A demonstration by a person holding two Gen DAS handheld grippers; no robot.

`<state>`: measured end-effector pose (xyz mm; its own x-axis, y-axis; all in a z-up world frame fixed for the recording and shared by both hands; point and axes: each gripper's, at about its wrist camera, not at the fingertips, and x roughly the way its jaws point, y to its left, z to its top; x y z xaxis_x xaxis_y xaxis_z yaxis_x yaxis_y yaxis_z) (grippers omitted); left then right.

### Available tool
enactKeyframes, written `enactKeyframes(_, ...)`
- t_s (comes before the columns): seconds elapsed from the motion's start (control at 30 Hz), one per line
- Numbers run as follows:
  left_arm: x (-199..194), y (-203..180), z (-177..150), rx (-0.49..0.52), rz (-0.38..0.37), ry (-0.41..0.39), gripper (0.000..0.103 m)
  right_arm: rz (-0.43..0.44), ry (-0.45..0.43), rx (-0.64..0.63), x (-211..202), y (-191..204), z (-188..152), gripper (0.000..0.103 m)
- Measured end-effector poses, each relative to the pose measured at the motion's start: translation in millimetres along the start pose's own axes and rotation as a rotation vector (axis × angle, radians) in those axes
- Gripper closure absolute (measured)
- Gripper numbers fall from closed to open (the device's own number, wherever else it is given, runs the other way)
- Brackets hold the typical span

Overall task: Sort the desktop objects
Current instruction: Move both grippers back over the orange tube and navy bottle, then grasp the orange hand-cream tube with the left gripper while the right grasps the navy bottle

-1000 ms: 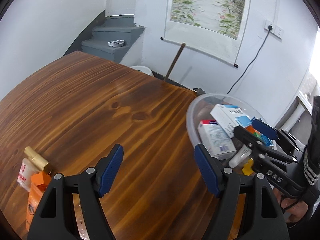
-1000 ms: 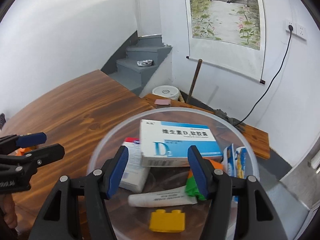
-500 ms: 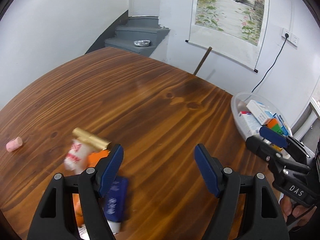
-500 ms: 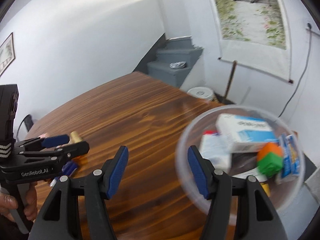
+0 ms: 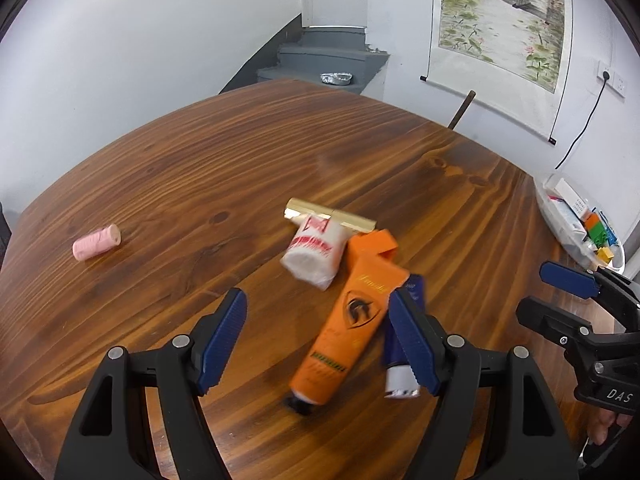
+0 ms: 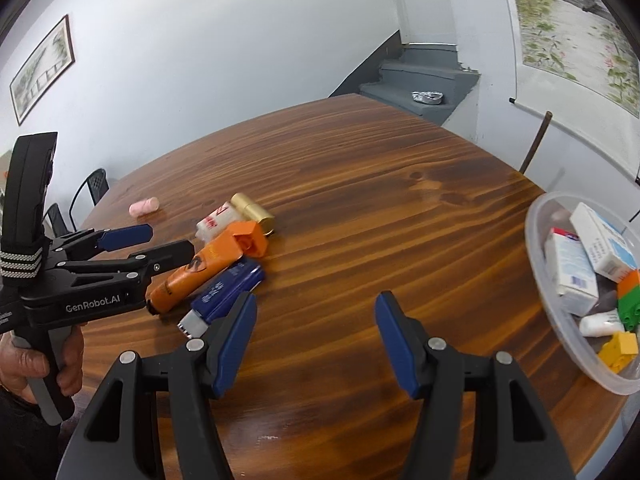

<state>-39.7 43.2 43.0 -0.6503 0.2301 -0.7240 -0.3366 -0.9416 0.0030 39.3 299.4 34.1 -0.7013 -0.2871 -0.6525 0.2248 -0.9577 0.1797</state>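
An orange tube (image 5: pixel 352 320) lies on the wooden table (image 5: pixel 240 160), with a blue tube (image 5: pixel 400 340) beside it, a white packet (image 5: pixel 314 254) and a gold cylinder (image 5: pixel 330 218) behind. A pink roll (image 5: pixel 96 242) lies apart at the left. My left gripper (image 5: pixel 318 338) is open, above the table just before the orange tube. My right gripper (image 6: pixel 316 340) is open and empty over bare table, right of the blue tube (image 6: pixel 226 290) and orange tube (image 6: pixel 208 266). The left gripper also shows in the right wrist view (image 6: pixel 156 242).
A clear plastic bowl (image 6: pixel 536 248) at the table's right edge holds medicine boxes, a white tube and toy bricks; it also shows in the left wrist view (image 5: pixel 548 216). Stairs and a hanging scroll stand behind the table. Chairs stand at the far left (image 6: pixel 94 186).
Both grippers have swung left, away from the bowl toward the pile of tubes. The bowl has slid to the right edge of both views. Both stay open.
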Motion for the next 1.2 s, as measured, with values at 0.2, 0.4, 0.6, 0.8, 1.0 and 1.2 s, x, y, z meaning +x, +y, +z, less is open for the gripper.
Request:
enactKeyframes(0.2, 7, 6, -10, 0.059, -0.028, 0.040, 0.026, 0.016, 0.036, -0.012, 9, 19, -5, 0.037)
enactKeyframes(0.4, 17, 0, -16, 0.116, -0.018, 0.055, 0.026, 0.029, 0.057, -0.026, 17, 34, -8, 0.037)
enactKeyframes(0.6, 29, -5, -16, 0.125, 0.027, 0.064, 0.026, 0.028, 0.070, -0.015, 22, 33, -9, 0.037)
enactKeyframes(0.8, 30, 0, -18, 0.102, -0.017, 0.071, 0.073, 0.031, 0.074, -0.023, 25, 36, -9, 0.037)
enactKeyframes(1.0, 24, 12, -21, 0.049, -0.003, 0.089, 0.078, 0.050, 0.084, -0.026, 33, 43, -5, 0.037)
enactKeyframes(1.2, 6, 26, -12, -0.001, 0.000, 0.049, 0.079, 0.064, 0.103, -0.049, 47, 58, -1, 0.037)
